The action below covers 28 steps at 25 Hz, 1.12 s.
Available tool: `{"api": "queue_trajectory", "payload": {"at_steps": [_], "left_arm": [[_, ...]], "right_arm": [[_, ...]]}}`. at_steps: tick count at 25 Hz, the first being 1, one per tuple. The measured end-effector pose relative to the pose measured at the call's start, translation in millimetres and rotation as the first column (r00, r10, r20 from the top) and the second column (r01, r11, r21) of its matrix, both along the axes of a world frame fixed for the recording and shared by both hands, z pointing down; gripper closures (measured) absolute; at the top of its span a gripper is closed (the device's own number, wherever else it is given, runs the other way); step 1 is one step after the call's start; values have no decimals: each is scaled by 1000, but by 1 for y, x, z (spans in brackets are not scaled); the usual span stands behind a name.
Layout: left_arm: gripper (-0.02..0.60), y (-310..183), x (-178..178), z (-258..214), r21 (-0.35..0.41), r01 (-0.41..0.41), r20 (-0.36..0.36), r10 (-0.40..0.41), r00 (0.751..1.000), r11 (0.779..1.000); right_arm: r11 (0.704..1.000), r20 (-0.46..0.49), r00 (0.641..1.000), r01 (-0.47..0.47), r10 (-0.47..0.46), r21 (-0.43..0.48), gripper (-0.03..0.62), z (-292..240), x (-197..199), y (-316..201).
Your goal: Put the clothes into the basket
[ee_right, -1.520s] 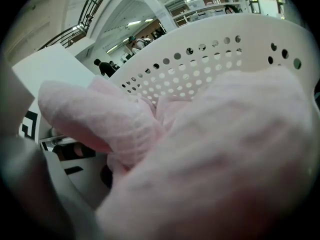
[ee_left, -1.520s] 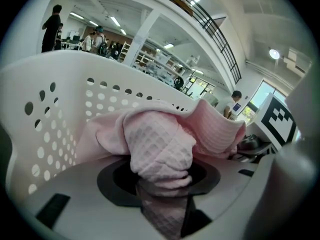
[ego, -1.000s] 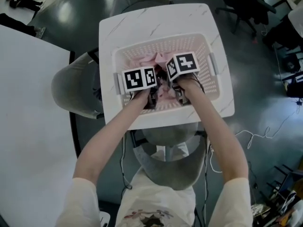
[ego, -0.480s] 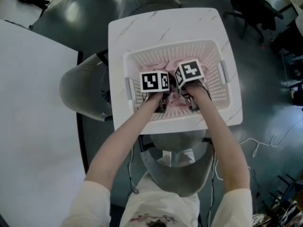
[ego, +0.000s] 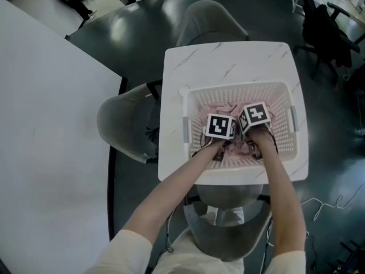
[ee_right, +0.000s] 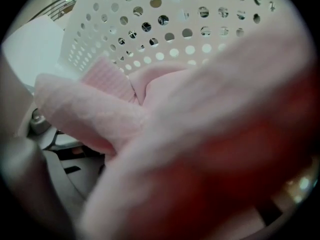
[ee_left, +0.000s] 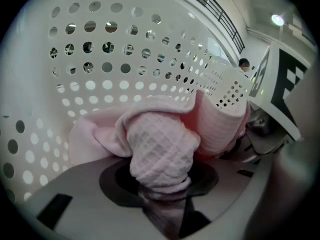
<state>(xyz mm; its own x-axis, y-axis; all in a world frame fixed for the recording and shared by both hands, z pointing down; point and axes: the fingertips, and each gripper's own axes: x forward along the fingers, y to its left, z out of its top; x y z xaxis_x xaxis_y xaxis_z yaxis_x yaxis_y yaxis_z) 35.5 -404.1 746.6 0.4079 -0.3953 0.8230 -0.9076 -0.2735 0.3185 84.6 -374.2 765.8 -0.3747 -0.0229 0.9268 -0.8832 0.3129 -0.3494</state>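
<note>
A white perforated basket [ego: 239, 87] stands on a small marble-look table [ego: 228, 61], with pink cloth [ego: 219, 108] inside it. Both grippers reach down into the basket, side by side. My left gripper [ego: 223, 131] has a bunched roll of pink waffle cloth [ee_left: 160, 144] pinched between its jaws, which are closing; the basket wall [ee_left: 100, 59] curves behind. My right gripper [ego: 254, 119] is opening. Pink cloth [ee_right: 200, 134] lies across its camera and hides its jaws. The basket wall [ee_right: 165, 34] shows above that cloth.
Grey shell chairs stand left of the table [ego: 128, 127], beyond it [ego: 211, 21] and under my arms [ego: 228, 201]. A large white tabletop [ego: 45, 124] fills the left side. A black office chair [ego: 325, 33] is at the upper right.
The head view has swung, so the table and basket now sit further right and lower. Both grippers stay low inside the basket, close together on the pink cloth.
</note>
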Motion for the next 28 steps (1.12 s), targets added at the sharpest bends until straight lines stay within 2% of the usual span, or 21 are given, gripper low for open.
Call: {"api": "queue_trajectory", "payload": {"at_steps": [3,16,28], "left_arm": [[390,-5,-5,-1,20,-6,20,5,1000,1000],[393,4,3,0,17,-37,7,36,999,999],[391,-5,-2,-4,-1,-30,-61,30,998,1000]], "right_arm": [[1000,19,1000,-4,4,-8,395,1,-3,-1],[1000,29,999,-13,14,-11,395,0,1,8],[1000,90,996,-18,20,-26,387,-5,-4,-1]]}}
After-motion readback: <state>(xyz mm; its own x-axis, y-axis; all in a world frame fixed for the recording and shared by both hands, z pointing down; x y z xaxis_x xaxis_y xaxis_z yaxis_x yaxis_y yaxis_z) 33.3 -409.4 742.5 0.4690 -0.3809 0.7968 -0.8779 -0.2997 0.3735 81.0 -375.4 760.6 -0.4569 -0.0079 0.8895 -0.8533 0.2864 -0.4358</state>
